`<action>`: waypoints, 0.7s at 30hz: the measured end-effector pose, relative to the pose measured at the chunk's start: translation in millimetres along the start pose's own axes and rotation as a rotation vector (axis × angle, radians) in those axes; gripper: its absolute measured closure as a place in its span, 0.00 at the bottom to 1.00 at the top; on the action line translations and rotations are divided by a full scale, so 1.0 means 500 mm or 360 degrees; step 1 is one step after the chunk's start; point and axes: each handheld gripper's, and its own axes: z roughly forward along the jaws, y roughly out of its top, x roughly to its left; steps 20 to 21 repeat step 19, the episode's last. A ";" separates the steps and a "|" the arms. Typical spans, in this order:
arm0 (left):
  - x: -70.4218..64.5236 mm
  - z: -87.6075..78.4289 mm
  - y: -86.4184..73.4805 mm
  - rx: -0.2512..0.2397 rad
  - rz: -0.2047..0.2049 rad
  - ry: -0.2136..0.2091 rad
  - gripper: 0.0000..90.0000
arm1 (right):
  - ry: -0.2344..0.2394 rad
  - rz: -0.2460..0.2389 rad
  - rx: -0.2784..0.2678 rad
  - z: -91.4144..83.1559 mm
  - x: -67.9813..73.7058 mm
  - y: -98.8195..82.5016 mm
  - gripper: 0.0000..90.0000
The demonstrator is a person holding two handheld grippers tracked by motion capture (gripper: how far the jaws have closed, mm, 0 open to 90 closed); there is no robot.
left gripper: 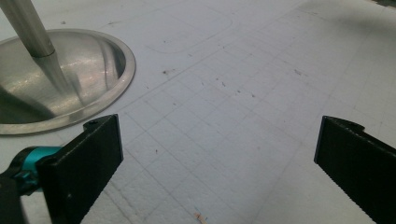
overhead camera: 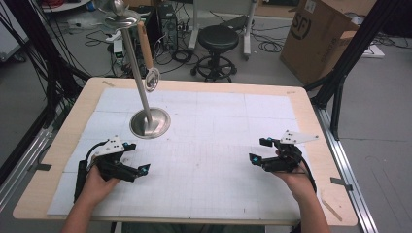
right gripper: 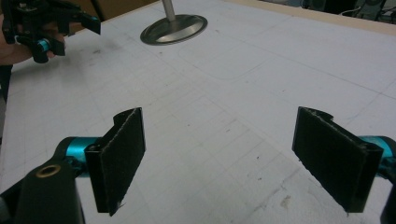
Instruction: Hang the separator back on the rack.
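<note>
The left gripper [overhead camera: 130, 162] rests low over the white gridded mat [overhead camera: 218, 126] near the left front corner of the pale wooden table [overhead camera: 68, 131]; its jaws stand wide apart with nothing between them. Just beyond it, toward the far left part of the mat, stands the shiny metal stand with a round dish-like base [overhead camera: 150, 123] and a thin tilted pole (a small round ring hangs on the pole higher up). The right gripper [overhead camera: 260, 150] is near the right front corner of the mat, well apart from the stand. Its jaws are spread wide too, and only bare mat shows between them.
</note>
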 end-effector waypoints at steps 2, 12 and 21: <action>0.000 0.000 0.000 -0.0001 -0.0001 -0.0002 0.02 | 0.0002 0.0004 -0.0001 0.000 0.000 0.000 0.18; 0.001 0.000 0.000 -0.0004 -0.0009 0.0006 0.02 | -0.0006 0.0004 0.0031 0.008 -0.003 -0.005 0.18; 0.001 0.001 -0.001 0.0003 -0.0011 0.0005 0.02 | 0.0003 0.0010 0.0044 0.009 -0.002 -0.005 0.18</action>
